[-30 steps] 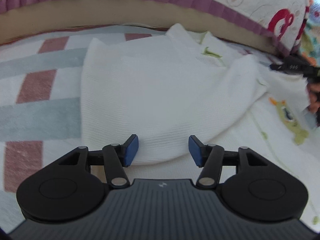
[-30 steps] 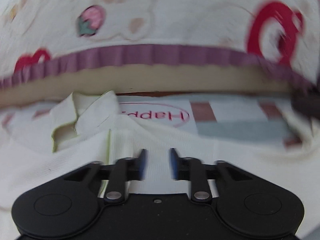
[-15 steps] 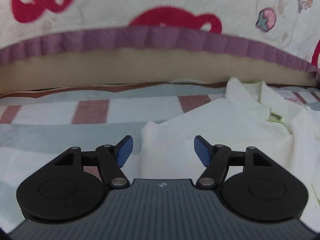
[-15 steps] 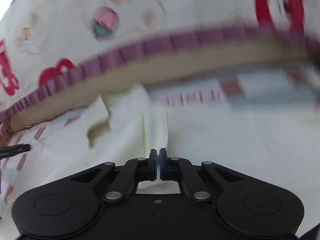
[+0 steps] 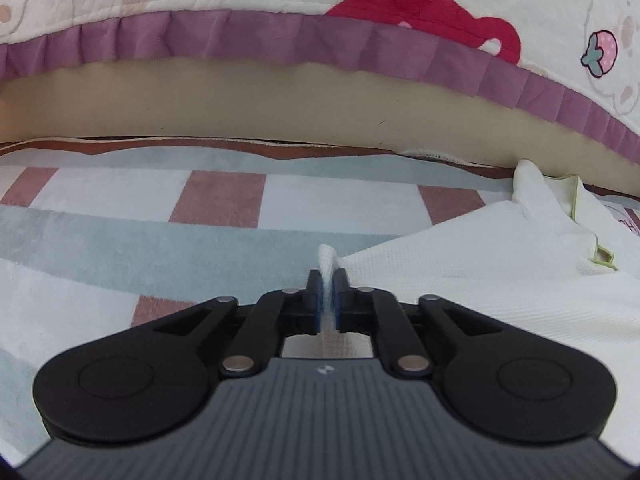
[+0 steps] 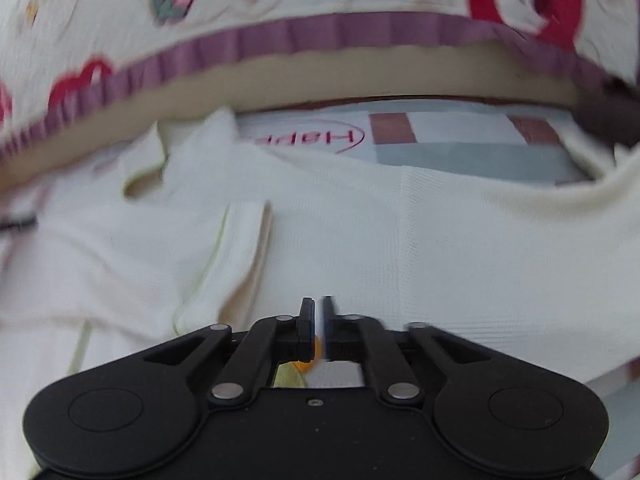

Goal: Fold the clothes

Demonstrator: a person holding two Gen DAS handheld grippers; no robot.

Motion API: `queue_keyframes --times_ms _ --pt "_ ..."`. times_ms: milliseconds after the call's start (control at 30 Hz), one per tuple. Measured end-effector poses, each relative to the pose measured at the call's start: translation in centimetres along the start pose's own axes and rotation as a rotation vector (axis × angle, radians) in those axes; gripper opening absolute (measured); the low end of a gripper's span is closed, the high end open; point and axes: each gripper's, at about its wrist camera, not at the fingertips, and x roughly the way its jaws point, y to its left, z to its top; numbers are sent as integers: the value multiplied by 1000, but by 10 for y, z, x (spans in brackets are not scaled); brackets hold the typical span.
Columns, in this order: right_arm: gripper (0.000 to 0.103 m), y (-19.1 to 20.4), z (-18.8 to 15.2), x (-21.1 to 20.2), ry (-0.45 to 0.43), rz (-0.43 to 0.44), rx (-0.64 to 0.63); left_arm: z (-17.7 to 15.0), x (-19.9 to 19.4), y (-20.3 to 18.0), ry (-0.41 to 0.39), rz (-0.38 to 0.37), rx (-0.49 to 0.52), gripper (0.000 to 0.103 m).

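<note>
A white knit shirt [image 5: 500, 280] with a green-trimmed collar lies on a striped blanket [image 5: 160, 240]. My left gripper [image 5: 327, 280] is shut on the shirt's left edge, and a small fold of cloth sticks up between the blue pads. In the right wrist view the same shirt [image 6: 440, 240] spreads across the frame, collar at the left. My right gripper [image 6: 318, 308] is shut on the shirt's cloth low in front, and the cloth hangs between the jaws.
A quilt with a purple ruffle [image 5: 320, 40] and a tan mattress edge [image 5: 280, 108] run along the back. The blanket shows a red "Happy" print [image 6: 320, 138] beyond the shirt. A dark blurred object [image 6: 612, 120] sits at the right edge.
My left gripper moved to the shirt's left edge and closed on it. My right gripper closed on the cloth and swung back to face the quilt squarely.
</note>
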Motion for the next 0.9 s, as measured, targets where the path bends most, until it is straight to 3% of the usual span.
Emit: queue_keyframes --times_ms 33,67,100,167,300,367,433,467,533,633,767,867,900 --pt "16 -4 1 1 -11 18 44 1 -3 -1 -6 1 -4 38" --pt "30 -6 5 5 -13 39 87 2 -8 -3 -14 0 -5 48" --pt "44 -6 9 11 -13 60 122 2 -13 -5 -20 -10 3 48" --pt "52 -5 16 22 -10 101 189 2 -25 -12 -22 -47 31 48" --pt "52 16 24 51 -10 89 207 -2 -46 -23 51 -234 4 44" --pt "53 31 23 60 -47 56 132 -13 -52 -29 93 -303 -1 41" --pt "28 44 24 64 -80 36 24 -28 -53 -37 149 -328 31 41" --pt "7 50 25 65 -94 29 -33 -37 -52 -39 180 -324 48 41" --pt "7 54 31 63 -147 12 -79 -53 -52 -41 237 -309 74 41" --pt "6 51 40 55 -217 -7 -56 -64 -62 -41 257 -297 95 41" --pt "7 57 43 62 -143 -110 -131 -74 -72 -46 261 -254 120 41" --pt "23 63 36 56 -157 -206 -159 -74 -72 -51 251 -236 136 44" --pt "24 65 33 52 -164 -217 -163 -74 -73 -53 248 -237 140 46"
